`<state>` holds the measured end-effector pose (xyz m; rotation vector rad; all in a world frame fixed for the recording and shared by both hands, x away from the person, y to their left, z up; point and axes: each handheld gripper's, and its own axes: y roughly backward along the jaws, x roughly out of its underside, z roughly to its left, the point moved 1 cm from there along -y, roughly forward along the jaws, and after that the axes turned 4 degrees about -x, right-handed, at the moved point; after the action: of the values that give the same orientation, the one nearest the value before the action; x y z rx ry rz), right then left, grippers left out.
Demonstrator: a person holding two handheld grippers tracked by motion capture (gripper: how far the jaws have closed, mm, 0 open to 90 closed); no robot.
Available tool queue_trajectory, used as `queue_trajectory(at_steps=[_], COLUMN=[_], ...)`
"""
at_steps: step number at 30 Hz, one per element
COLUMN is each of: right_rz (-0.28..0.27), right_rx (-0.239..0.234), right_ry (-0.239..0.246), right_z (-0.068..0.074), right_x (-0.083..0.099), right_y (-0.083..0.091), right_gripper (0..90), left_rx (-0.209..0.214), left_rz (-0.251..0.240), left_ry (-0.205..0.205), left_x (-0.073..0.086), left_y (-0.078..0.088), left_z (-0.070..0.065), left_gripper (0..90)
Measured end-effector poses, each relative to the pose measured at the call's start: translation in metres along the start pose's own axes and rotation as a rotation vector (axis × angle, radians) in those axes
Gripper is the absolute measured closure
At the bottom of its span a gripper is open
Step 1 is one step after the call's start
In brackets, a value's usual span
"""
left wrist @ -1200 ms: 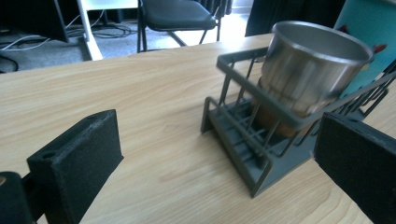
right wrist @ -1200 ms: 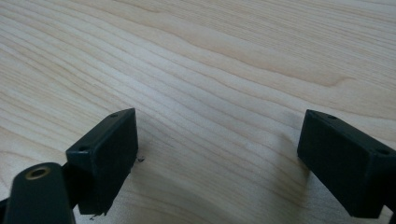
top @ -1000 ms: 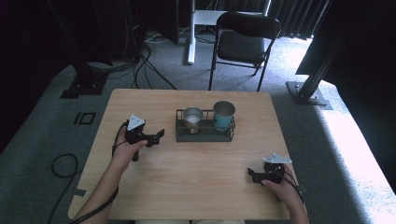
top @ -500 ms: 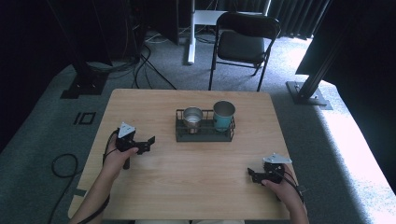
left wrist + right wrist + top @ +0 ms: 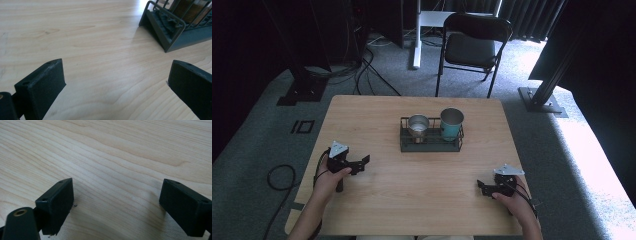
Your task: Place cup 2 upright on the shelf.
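Observation:
A dark wire rack (image 5: 431, 144) stands at the middle of the wooden table (image 5: 422, 175). It holds a steel cup (image 5: 417, 125) on its left and a teal cup (image 5: 452, 122) on its right. My left gripper (image 5: 364, 162) rests low over the table's left side, open, with nothing between its jaws. The left gripper view has the rack's corner (image 5: 165, 27) at upper right. Near the front right edge my right gripper (image 5: 481, 188) sits open over bare wood (image 5: 112, 157).
A black folding chair (image 5: 474, 45) stands beyond the far edge of the table. Cables (image 5: 372, 60) and stand bases lie on the grey carpet at the back left. A metal base plate (image 5: 542, 100) is on the floor at the right.
My left gripper has drawn back toward the person and to the left, away from the rack. The right gripper has stayed still.

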<state>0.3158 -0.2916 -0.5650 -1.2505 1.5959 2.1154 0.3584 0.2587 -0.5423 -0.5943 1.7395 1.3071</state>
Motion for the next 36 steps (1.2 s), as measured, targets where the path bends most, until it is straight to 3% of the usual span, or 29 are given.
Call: queue_trajectory(at_steps=[4,10,17,21,27,29,31,34,36], right_rz=[0.0,-0.001,0.0,0.0,0.0,0.0,0.0,0.0,0.0], right_rx=[0.0,0.0,0.0,0.0,0.0,0.0,0.0,0.0,0.0], right_ry=[0.001,0.0,0.001,0.001,0.001,0.001,0.001,0.001,0.001], right_z=[0.0,0.0,0.0,0.0,0.0,0.0,0.0,0.0,0.0], right_x=[0.0,0.0,0.0,0.0,0.0,0.0,0.0,0.0,0.0], right_y=[0.0,0.0,0.0,0.0,0.0,0.0,0.0,0.0,0.0], right_gripper=[11.9,11.9,11.9,11.9,11.9,11.9,11.9,11.9,11.9], left_rx=[-0.018,-0.029,-0.079,-0.097,-0.165,-0.197,-0.202,-0.224,-0.223], left_rz=[0.029,0.032,0.056,0.078,0.091,0.101,0.1,0.119,0.123], left_ry=[-0.025,-0.019,-0.035,-0.024,-0.028,-0.017,0.008,0.007,0.027], left_x=[0.008,0.014,0.026,0.033,0.038,0.04,0.043,0.048,0.051], left_y=[0.004,0.015,0.023,0.029,0.041,0.045,0.048,0.052,0.054], left_z=[0.001,0.003,0.003,0.005,0.007,0.007,0.008,0.008,0.009], left_gripper=[1.6,1.6,1.7,1.6,1.6,1.6,1.6,1.6,1.7])
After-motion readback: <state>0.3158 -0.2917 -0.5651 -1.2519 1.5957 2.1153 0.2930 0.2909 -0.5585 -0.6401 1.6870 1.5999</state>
